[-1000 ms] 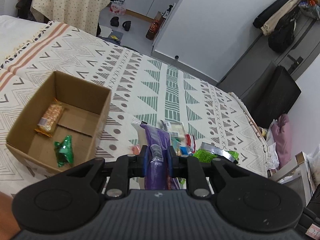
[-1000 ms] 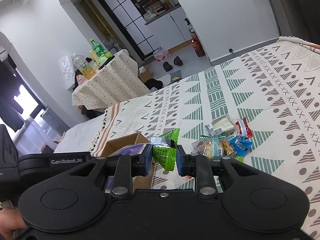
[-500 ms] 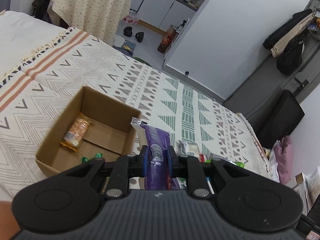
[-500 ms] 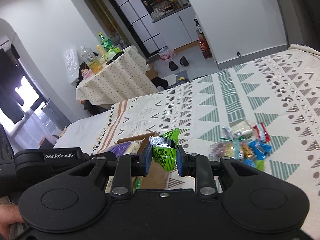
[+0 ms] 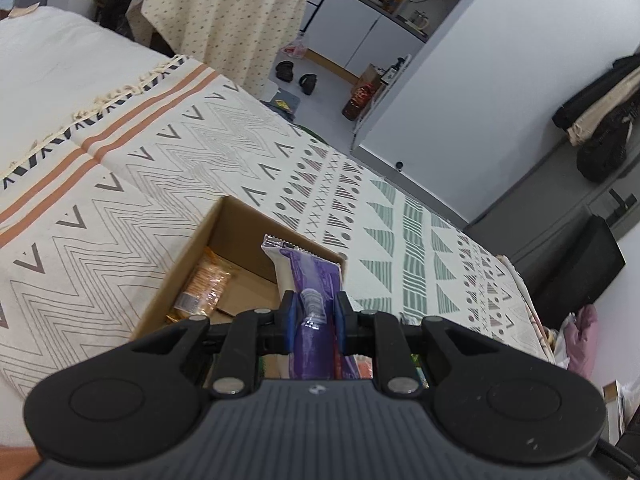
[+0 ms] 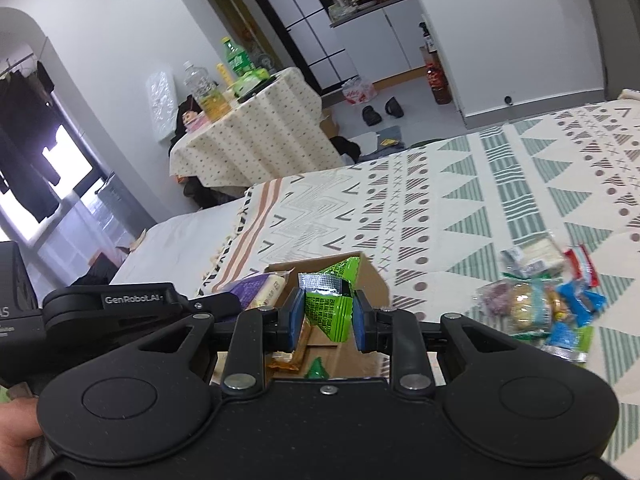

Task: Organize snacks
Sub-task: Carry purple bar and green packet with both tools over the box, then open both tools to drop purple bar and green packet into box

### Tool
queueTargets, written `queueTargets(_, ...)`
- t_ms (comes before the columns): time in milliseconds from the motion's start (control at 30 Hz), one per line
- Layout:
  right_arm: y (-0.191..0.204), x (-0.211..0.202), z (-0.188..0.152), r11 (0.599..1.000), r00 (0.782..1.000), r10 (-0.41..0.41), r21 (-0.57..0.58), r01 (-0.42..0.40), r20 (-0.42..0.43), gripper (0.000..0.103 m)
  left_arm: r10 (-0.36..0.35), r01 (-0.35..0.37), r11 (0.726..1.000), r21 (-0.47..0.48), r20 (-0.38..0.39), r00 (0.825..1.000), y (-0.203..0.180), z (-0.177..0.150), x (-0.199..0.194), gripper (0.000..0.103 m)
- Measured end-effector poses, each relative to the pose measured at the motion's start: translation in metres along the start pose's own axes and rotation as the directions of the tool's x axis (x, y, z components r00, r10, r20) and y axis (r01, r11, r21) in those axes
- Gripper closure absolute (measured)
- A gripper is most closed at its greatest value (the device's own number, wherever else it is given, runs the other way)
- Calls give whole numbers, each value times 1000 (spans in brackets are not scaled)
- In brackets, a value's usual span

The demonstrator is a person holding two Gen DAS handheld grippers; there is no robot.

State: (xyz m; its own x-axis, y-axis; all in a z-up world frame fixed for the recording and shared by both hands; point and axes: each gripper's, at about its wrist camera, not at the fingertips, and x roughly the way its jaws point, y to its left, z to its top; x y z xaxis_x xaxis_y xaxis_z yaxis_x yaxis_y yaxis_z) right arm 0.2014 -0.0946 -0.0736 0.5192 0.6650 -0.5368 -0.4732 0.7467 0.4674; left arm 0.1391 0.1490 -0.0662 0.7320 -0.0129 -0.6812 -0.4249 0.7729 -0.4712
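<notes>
Flanking the cardboard box [image 6: 370,276], loose snack pile [image 6: 548,304] right, patterned blanket [image 5: 168,168] underneath

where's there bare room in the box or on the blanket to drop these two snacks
In the cardboard box, the floor between the orange snack bar and the far wall is bare. The blanket beyond the box is open too. The snack pile on the right is crowded.
</notes>
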Motion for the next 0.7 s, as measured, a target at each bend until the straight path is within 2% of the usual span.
queueTargets(600, 29, 74, 19, 1000, 998, -4, -27, 2, -65, 77, -41, 40, 999, -36, -24, 999, 28, 30, 54, 84)
queueTargets(700, 25, 82, 18, 1000, 997, -5, -9, 4, -78, 61, -37, 37, 999, -8, -4, 999, 28, 29, 49, 77)
